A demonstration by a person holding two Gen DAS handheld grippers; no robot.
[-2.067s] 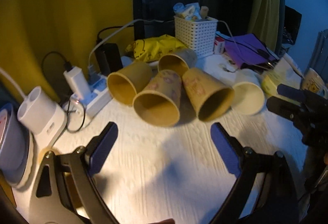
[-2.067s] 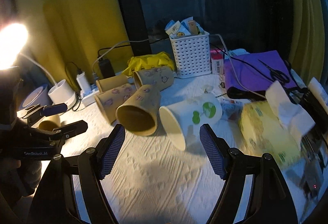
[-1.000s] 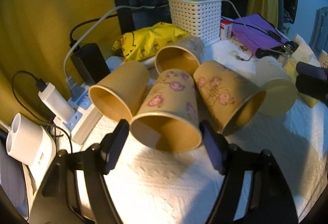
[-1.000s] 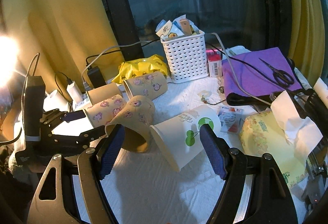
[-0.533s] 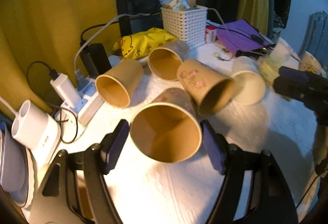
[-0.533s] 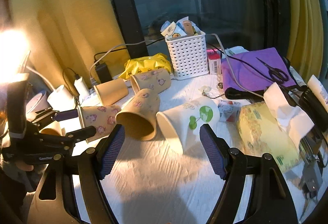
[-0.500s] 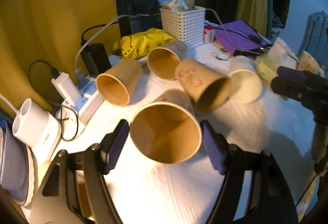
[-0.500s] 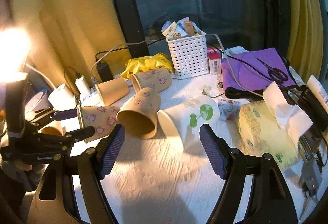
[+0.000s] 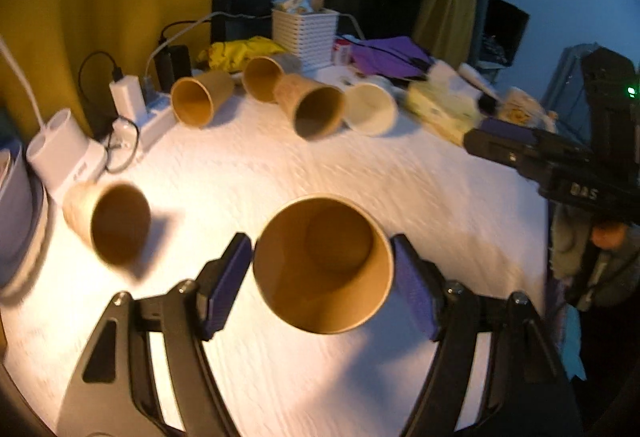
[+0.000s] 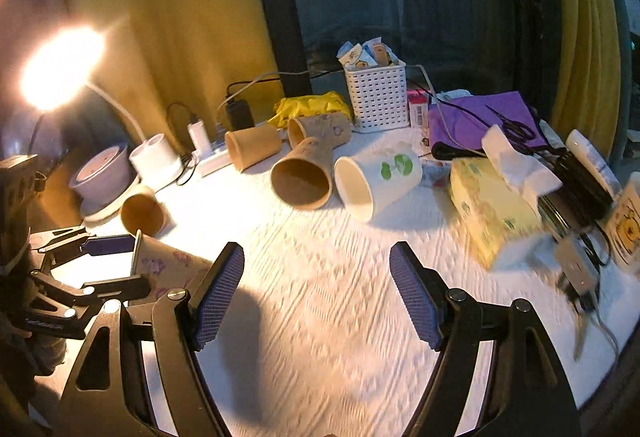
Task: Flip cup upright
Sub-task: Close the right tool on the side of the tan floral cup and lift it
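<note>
left gripper (image 9: 322, 277) clamps the paper cup (image 9: 323, 264) at rim, above the white cloth (image 9: 360, 177) | right gripper (image 10: 316, 289) wide, empty | advice: turn wrist slowly, set base flat, loosen only when it stands

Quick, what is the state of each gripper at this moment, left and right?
Left gripper: shut on the brown paper cup with pink prints.
Right gripper: open, holding nothing, above the white textured tablecloth.
</note>
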